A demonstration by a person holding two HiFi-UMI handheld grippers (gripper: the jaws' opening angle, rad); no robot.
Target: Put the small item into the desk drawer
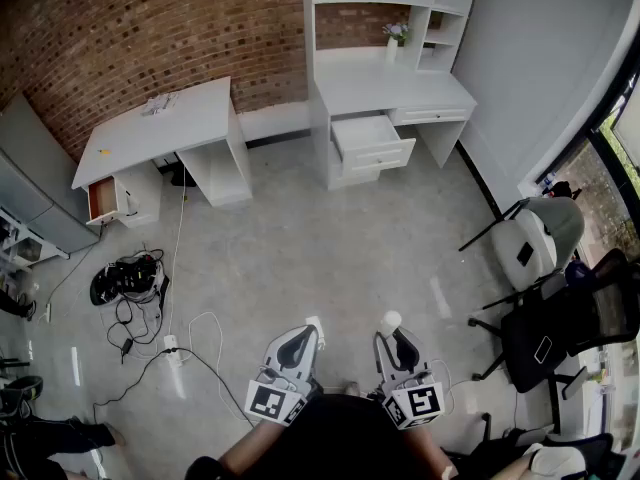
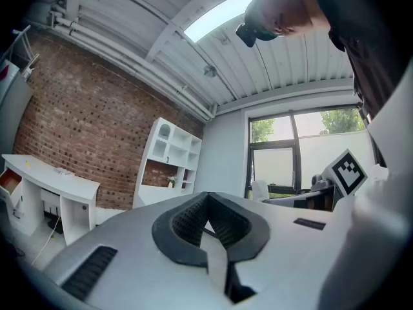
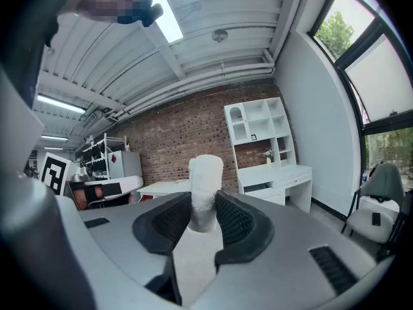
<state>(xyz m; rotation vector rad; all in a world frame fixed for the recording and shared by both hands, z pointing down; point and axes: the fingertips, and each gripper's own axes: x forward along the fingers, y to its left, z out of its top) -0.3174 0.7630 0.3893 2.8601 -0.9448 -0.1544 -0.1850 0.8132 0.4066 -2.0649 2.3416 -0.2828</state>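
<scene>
Small item (image 3: 206, 173) — a pale white, roughly cylindrical piece, upright — sits between the dark pads of the right gripper (image 3: 205, 206), its top poking above the jaw tips. The pads press on its lower part, so the jaws stand fairly wide around it. From the head view the same item (image 1: 390, 320) shows as a white knob at the tip of the right gripper (image 1: 392, 332), low in the picture, close to the person's body.

Left gripper (image 2: 208, 199): jaws brought together, tips meeting, nothing between them. It is held just beside the right one, both over bare grey floor (image 1: 300, 248).

White desk (image 1: 395, 90) with a shelf unit stands well apart, against the brick wall (image 1: 150, 28) — its drawer (image 1: 363, 131) pulled out. A second white desk (image 1: 160, 128) stands to the left, and a tangle of cables (image 1: 130, 278) lies on the floor below it.
</scene>
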